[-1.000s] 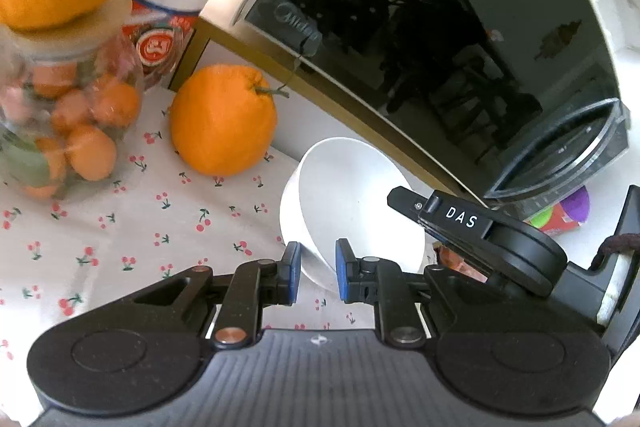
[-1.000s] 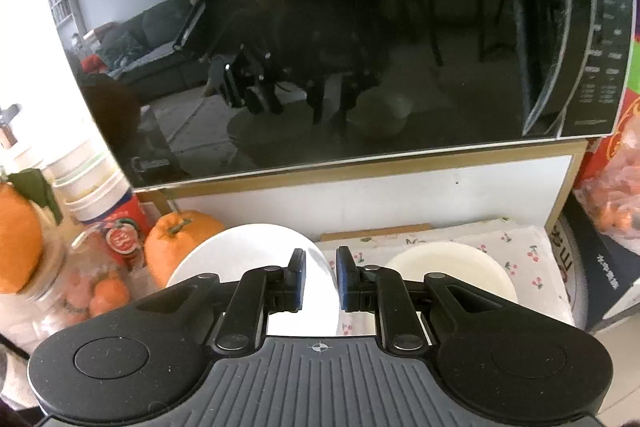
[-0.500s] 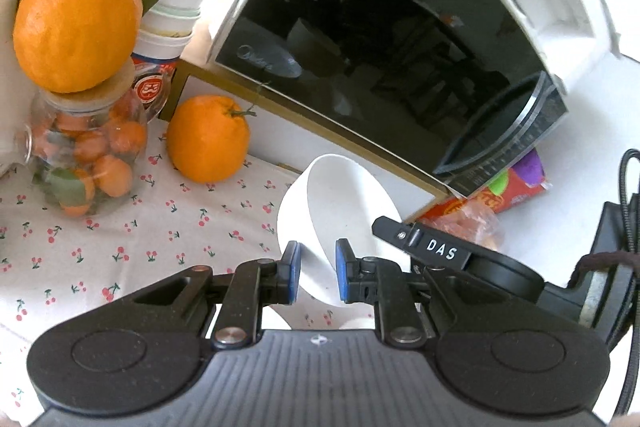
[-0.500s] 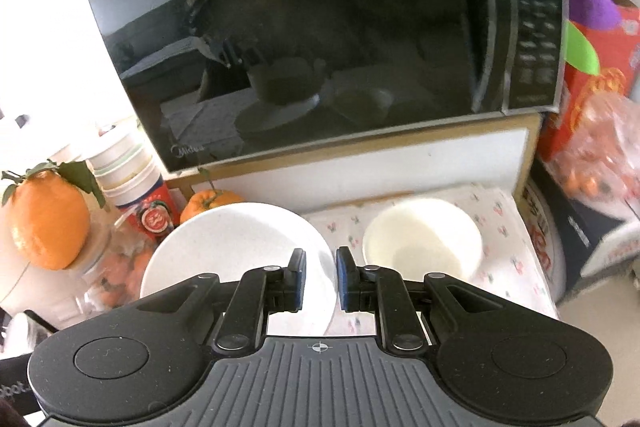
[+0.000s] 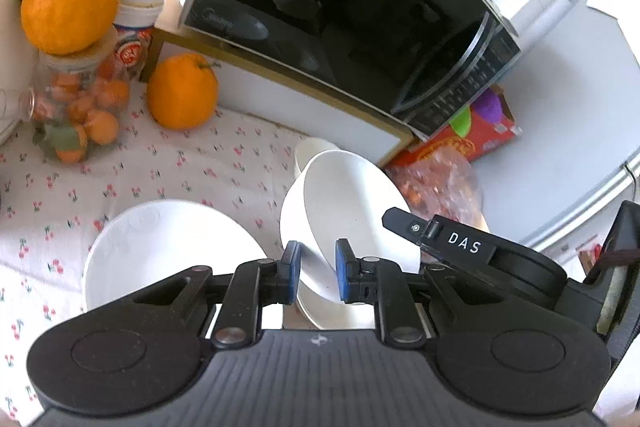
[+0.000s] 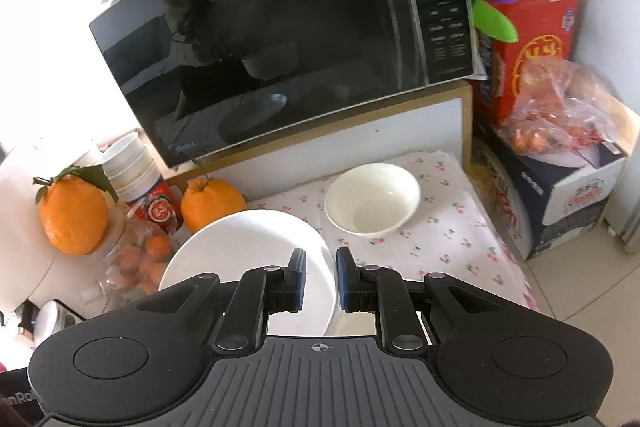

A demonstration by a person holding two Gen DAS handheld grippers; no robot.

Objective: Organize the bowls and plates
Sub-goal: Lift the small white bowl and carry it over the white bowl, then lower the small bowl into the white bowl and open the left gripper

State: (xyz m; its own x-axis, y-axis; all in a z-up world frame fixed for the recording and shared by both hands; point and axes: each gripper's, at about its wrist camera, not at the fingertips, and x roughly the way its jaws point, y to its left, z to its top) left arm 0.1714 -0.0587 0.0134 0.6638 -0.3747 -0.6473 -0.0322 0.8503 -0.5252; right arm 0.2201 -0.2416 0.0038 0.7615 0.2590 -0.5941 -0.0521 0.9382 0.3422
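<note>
Both grippers have been rising away from the microwave (image 6: 280, 39) since the earlier frames. The left gripper (image 5: 316, 273) is pinching the rim of a tilted white bowl (image 5: 348, 219), and the right gripper (image 6: 320, 277) is clamping a white plate (image 6: 248, 255). A second bowl (image 6: 372, 199) is sitting on the cherry-print cloth (image 6: 448, 239) below the microwave, an orange (image 6: 212, 199) lying to its left.

"DAS" on right claw (image 5: 464, 247)

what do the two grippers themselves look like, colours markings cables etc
Both the left gripper and right gripper are matte black, with a ribbed grey plate, round side discs, silver pivot screws and blue fingertip pads. The other unit seen from the left wrist bears a white "DAS" label and a dark cable.
</note>
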